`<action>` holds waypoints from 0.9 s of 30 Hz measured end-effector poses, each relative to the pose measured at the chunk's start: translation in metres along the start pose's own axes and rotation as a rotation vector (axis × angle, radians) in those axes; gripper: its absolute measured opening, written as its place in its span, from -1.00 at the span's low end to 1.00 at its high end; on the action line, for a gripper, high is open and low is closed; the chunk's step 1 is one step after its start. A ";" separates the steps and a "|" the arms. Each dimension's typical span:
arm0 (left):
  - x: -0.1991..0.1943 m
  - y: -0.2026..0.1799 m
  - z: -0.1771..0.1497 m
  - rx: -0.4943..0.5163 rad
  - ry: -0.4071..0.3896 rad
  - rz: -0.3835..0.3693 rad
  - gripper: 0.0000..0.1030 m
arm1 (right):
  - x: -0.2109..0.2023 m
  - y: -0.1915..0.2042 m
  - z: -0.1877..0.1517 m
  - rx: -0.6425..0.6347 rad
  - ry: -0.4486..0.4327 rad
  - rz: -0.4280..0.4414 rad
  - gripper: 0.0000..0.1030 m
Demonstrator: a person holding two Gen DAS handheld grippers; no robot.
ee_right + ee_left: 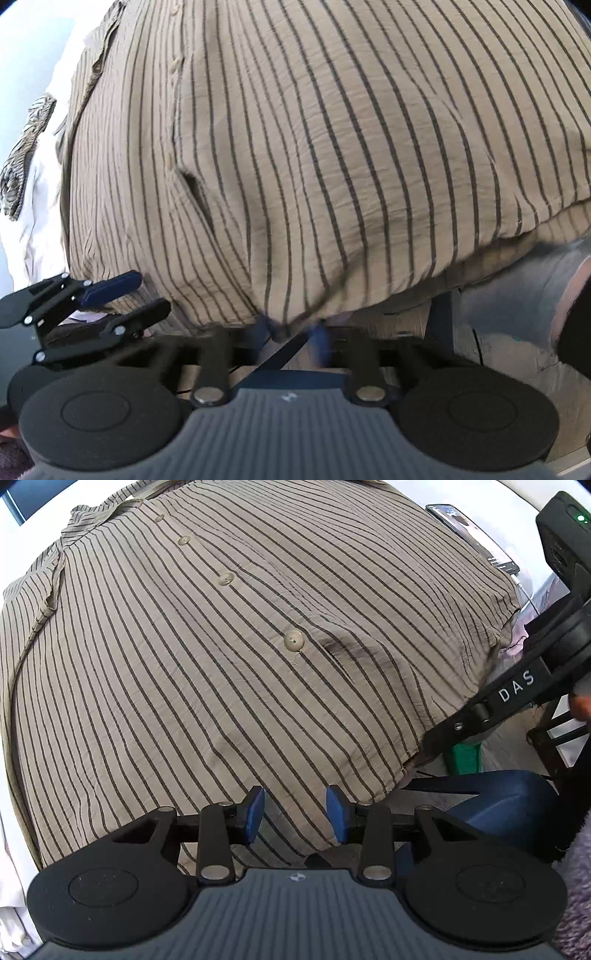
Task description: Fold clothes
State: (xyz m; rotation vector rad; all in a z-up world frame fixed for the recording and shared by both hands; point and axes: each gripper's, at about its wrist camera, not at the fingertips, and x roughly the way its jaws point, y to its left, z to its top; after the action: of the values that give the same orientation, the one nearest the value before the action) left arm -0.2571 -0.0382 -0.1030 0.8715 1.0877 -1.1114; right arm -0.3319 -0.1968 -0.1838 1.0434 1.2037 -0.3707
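Tan striped shirt (229, 657) lies spread, buttons up, on the white table (9, 853). Your right gripper (291, 334) pinches its near hem; your left gripper (295, 810) hangs spread over that hem. I judge you're starting the bottom fold: grip left, then lift both together.

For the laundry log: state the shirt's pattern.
The shirt is tan with thin dark stripes; the left wrist view shows it best.
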 end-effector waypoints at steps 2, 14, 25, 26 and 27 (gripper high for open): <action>0.000 0.001 -0.001 -0.005 0.005 0.006 -0.33 | -0.003 0.002 -0.004 -0.006 -0.007 0.000 -0.96; 0.000 0.006 0.002 -0.014 0.013 0.008 -0.33 | 0.017 0.019 -0.022 -0.132 0.122 -0.133 -0.97; 0.004 0.007 0.017 -0.043 0.069 0.015 -0.33 | 0.002 0.045 -0.025 -0.362 0.083 -0.330 -0.79; 0.003 0.008 0.020 -0.044 0.071 0.020 -0.33 | -0.003 0.049 -0.025 -0.420 0.077 -0.356 -0.73; 0.003 0.008 0.022 -0.045 0.071 0.026 -0.33 | -0.009 0.052 -0.025 -0.481 0.069 -0.379 -0.72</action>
State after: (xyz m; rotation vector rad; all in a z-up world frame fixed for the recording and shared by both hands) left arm -0.2438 -0.0580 -0.0997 0.8931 1.1528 -1.0378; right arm -0.3117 -0.1525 -0.1516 0.4149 1.4646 -0.3155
